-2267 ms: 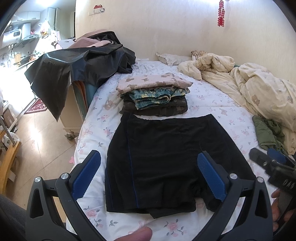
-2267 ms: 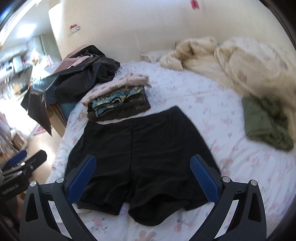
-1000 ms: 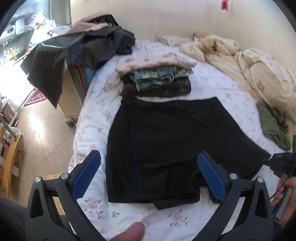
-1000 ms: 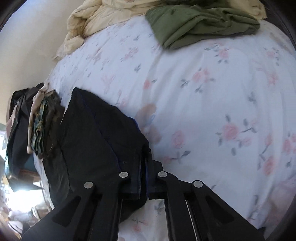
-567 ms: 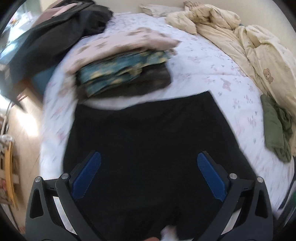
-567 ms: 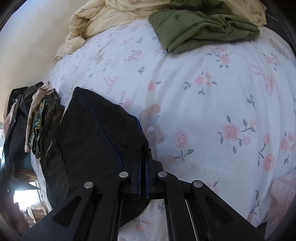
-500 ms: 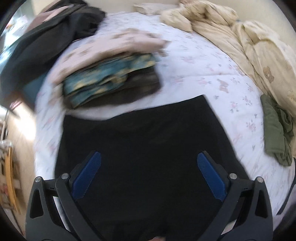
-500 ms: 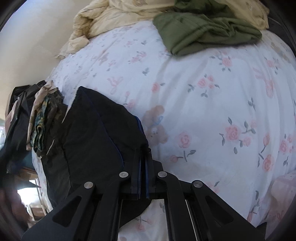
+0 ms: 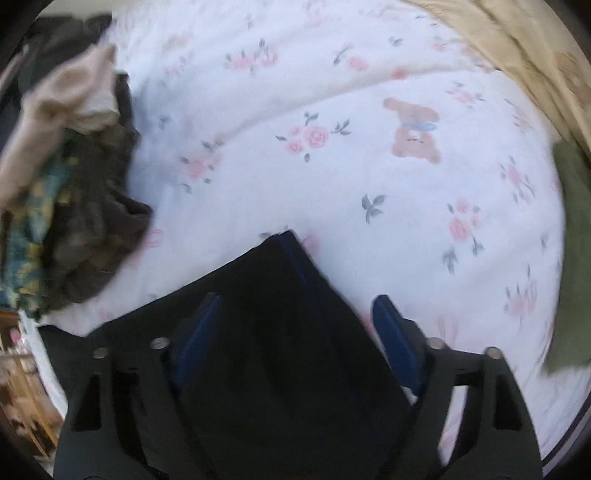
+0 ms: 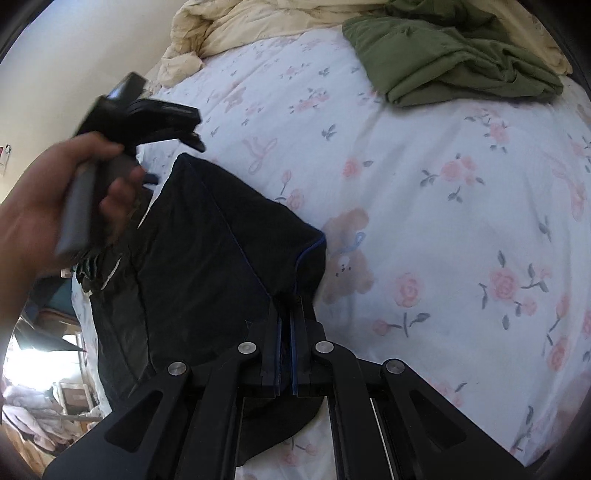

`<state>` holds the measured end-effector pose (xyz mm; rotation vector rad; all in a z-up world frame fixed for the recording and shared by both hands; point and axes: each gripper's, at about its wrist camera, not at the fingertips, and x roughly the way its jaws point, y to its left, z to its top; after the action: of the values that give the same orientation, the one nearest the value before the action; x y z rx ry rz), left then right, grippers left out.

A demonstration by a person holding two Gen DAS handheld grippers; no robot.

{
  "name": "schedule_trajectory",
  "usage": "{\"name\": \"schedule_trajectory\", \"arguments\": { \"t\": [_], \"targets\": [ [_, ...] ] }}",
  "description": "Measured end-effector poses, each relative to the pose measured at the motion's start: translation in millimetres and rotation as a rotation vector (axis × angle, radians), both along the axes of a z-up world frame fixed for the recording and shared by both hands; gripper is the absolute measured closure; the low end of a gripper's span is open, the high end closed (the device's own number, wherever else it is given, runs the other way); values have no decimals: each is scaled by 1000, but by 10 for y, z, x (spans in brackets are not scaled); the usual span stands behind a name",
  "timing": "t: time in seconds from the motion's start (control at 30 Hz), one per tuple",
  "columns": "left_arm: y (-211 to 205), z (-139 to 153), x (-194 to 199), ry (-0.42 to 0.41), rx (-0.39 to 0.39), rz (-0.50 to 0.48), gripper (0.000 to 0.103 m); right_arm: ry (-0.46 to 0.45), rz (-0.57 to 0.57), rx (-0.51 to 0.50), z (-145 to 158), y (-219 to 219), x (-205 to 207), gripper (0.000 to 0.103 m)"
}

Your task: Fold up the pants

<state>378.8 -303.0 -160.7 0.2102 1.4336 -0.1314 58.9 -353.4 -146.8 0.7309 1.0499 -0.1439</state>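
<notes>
My right gripper point(image 10: 283, 332) pinching a soft hem of the black pants point(image 10: 207, 266), pants flat on the floral bedsheet point(image 10: 443, 184), my left gripper point(image 9: 291, 325) closing, jaws straddling a pointed waistband corner, crumpled green garment point(image 10: 454, 62) beyond the pants.

left wrist: close, facing straight down onto the black shorts point(image 9: 280, 332) corner | right wrist: low, slanting down, 12 o'clock toward duvet point(image 10: 258, 22) | shared: shorts, floral sheet point(image 9: 369, 184)
</notes>
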Motion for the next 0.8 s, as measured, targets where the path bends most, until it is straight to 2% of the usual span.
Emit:
{"name": "schedule_trajectory", "arguments": {
  "t": [0.07,0.13,0.17,0.23,0.27,0.4,0.53,0.67,0.8],
  "targets": [
    [-12,-126,74,5,49,24,32,-2,-6,9,-2,-13,-9,101],
    [-19,-173,111,7,44,43,35,0,-1,13,-6,-11,-4,101],
    [-22,-166,114,-4,41,42,41,1,-1,18,-9,-6,-4,101],
    [-48,-133,104,-30,68,15,77,-1,11,14,5,27,-3,101],
    [-57,-123,105,-30,62,3,83,-6,21,9,21,48,9,101],
    [-46,-40,110,-4,79,-71,90,-56,102,-63,190,302,-5,100],
    [102,99,146,5,45,-82,92,-133,214,-121,394,626,-98,101],
    [400,452,174,-17,17,-87,93,-241,302,-159,656,886,-196,101],
    [859,821,163,-50,42,-130,94,-370,416,-160,912,1205,-301,100]
  ]
}}
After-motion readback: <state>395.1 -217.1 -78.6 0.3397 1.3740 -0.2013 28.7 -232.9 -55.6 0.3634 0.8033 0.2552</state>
